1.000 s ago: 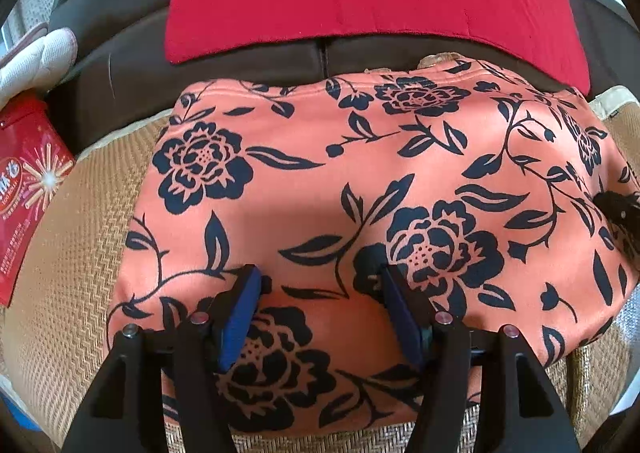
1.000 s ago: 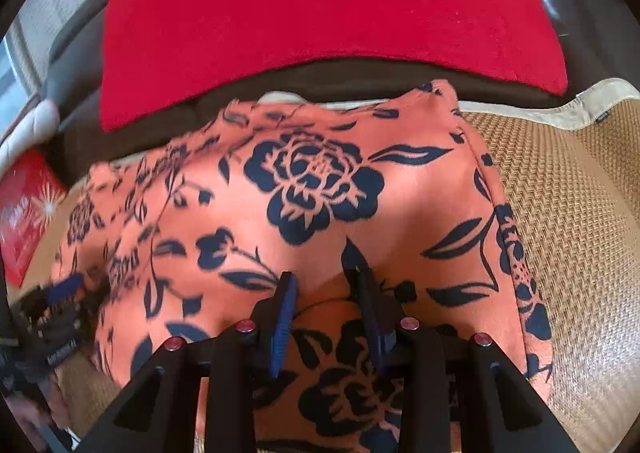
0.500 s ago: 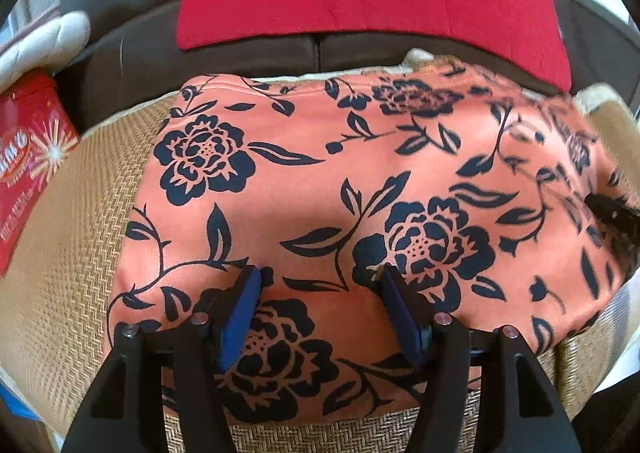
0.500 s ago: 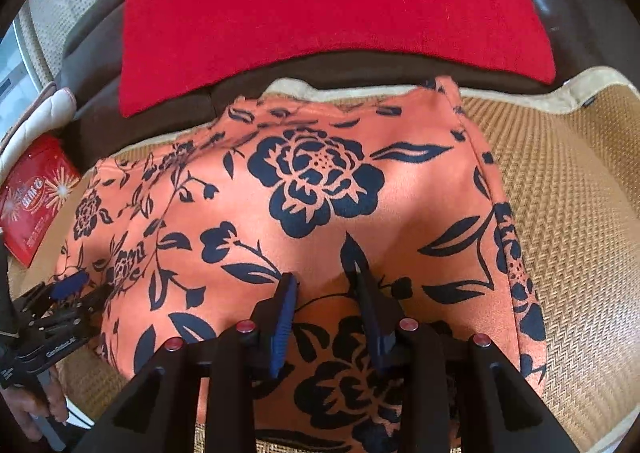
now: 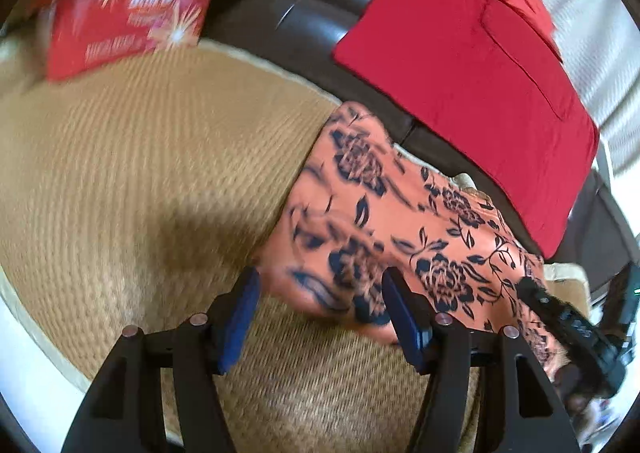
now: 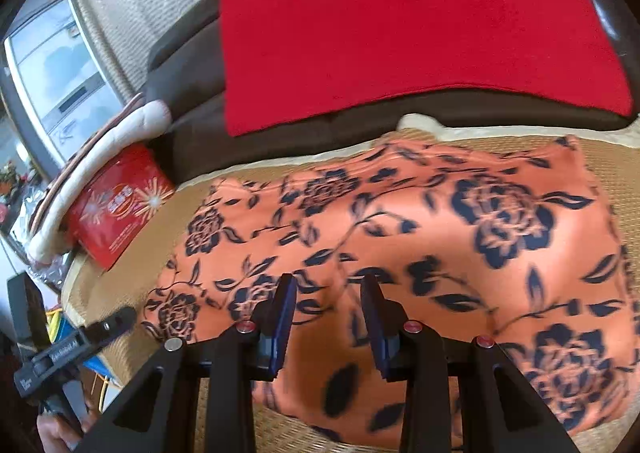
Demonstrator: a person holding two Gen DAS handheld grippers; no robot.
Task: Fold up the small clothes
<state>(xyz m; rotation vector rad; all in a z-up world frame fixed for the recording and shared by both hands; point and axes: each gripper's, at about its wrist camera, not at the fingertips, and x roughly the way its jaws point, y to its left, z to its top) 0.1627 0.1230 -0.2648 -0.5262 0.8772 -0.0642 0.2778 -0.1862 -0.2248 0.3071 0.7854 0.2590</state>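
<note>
A: Any containers here?

B: One candidate: a red printed packet (image 6: 116,209) at the mat's far left corner, leaning on a white padded cushion (image 6: 96,169). Whether it is a box or a bag, and what is in it, cannot be told; its print is blurred.

A: Where is the garment?

B: The orange cloth with dark blue flowers (image 6: 420,237) lies spread on the woven straw mat (image 5: 132,181), its far edge near the dark sofa back (image 6: 192,133), where a folded red cloth (image 6: 400,33) is draped.

A: And the tongs?

B: The left gripper (image 5: 320,293) stands wide over the cloth's near-left corner, the pads not pressing it. The right gripper (image 6: 328,301) is narrower, jaws apart above the cloth, nothing pinched.

A: Anything hard to read?

B: Both views smear. The right gripper's handle covers the cloth's right end in the left view.
</note>
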